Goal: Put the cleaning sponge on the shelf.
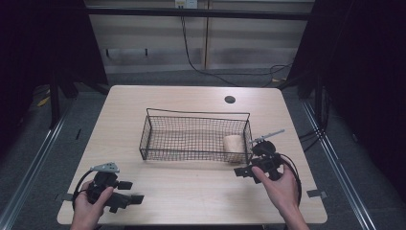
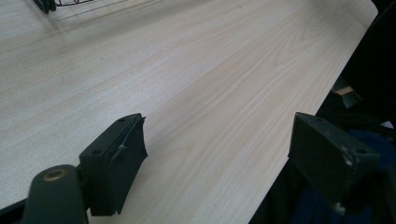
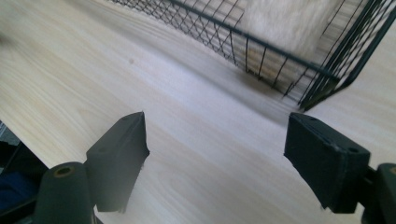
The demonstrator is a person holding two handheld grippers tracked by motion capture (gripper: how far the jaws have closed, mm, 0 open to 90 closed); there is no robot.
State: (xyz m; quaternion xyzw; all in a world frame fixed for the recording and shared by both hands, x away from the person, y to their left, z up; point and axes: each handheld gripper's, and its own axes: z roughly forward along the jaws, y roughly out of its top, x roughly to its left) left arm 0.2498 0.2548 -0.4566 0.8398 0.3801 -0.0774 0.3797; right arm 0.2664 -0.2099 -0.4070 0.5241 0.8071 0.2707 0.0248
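A pale beige cylindrical roll [image 1: 234,143] lies inside the black wire mesh basket [image 1: 191,125], at its right end. The basket stands in the middle of the light wooden counter [image 1: 191,191]. The right tongs [image 1: 253,170] are just beside the basket's right front corner, jaws wide, holding nothing. The left tongs [image 1: 130,192] are well apart from the basket, near the counter's front left edge, jaws also wide and empty.

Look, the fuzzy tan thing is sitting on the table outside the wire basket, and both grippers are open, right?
Not quite. The fuzzy tan thing sits inside the wire basket, at its right end, as the high view shows. Both the left gripper and right gripper are open.
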